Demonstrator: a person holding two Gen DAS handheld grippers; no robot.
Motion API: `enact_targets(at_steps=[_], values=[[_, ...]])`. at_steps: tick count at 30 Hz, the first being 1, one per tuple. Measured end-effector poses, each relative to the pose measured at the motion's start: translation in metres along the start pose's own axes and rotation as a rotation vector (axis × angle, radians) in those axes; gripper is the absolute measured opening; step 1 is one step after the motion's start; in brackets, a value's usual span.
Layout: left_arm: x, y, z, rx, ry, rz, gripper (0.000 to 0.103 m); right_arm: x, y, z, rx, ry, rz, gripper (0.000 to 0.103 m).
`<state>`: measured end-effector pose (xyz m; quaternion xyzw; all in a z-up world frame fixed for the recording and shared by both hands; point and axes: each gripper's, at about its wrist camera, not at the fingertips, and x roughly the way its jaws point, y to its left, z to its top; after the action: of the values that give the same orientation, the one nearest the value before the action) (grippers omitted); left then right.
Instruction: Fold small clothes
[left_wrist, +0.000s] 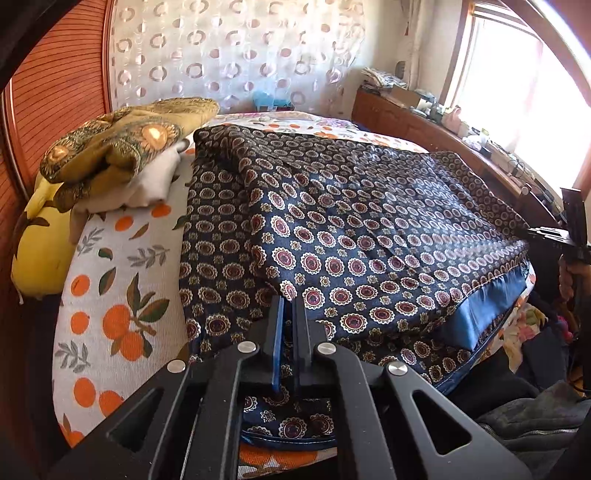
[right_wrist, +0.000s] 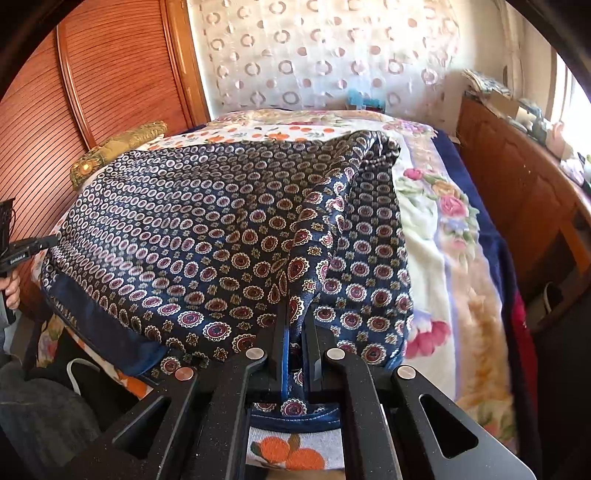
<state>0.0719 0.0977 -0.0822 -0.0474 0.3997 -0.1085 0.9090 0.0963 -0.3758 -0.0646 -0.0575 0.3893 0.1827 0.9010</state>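
Both grippers are pinching the near hem: left gripper (left_wrist: 290, 306), right gripper (right_wrist: 295, 325). The navy patterned garment (left_wrist: 351, 221) stretches toward 12 o'clock, probably side-to-side longways.

Orange-print bedsheet (left_wrist: 110, 295), yellow pillow (left_wrist: 40, 251), floral blanket (right_wrist: 436, 236), circle-patterned curtain (left_wrist: 229, 55), wooden sideboard (right_wrist: 517, 192).

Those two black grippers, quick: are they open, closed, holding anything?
Left gripper: closed, pinching the near edge of the navy patterned cloth.
Right gripper: closed, pinching the same cloth further along.
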Motion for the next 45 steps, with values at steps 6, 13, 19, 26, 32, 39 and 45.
enact_targets(at_steps=[6, 13, 19, 26, 32, 39, 45], values=[[-0.006, -0.001, -0.003, 0.01, 0.0, 0.014, 0.029, -0.001, 0.013, 0.006, -0.016, -0.023, -0.071, 0.015], [-0.015, 0.009, -0.007, 0.0, -0.013, 0.091, 0.081, -0.023, 0.034, 0.005, -0.016, -0.121, -0.094, 0.063], [-0.019, 0.028, -0.012, -0.058, -0.017, 0.118, 0.081, -0.019, 0.084, 0.011, -0.066, -0.159, -0.017, 0.065], [-0.027, 0.045, -0.023, -0.096, -0.018, 0.11, 0.081, 0.025, 0.164, 0.023, -0.169, -0.137, 0.141, 0.065], [-0.028, 0.048, -0.024, -0.146, -0.025, 0.037, 0.081, 0.064, 0.207, 0.025, -0.242, -0.104, 0.182, 0.065], [-0.024, 0.037, -0.015, -0.169, -0.047, -0.021, 0.081, 0.088, 0.211, 0.025, -0.25, -0.084, 0.154, 0.065], [-0.003, 0.028, -0.011, -0.178, -0.004, -0.02, 0.081, 0.093, 0.211, 0.02, -0.234, -0.077, 0.138, 0.065]])
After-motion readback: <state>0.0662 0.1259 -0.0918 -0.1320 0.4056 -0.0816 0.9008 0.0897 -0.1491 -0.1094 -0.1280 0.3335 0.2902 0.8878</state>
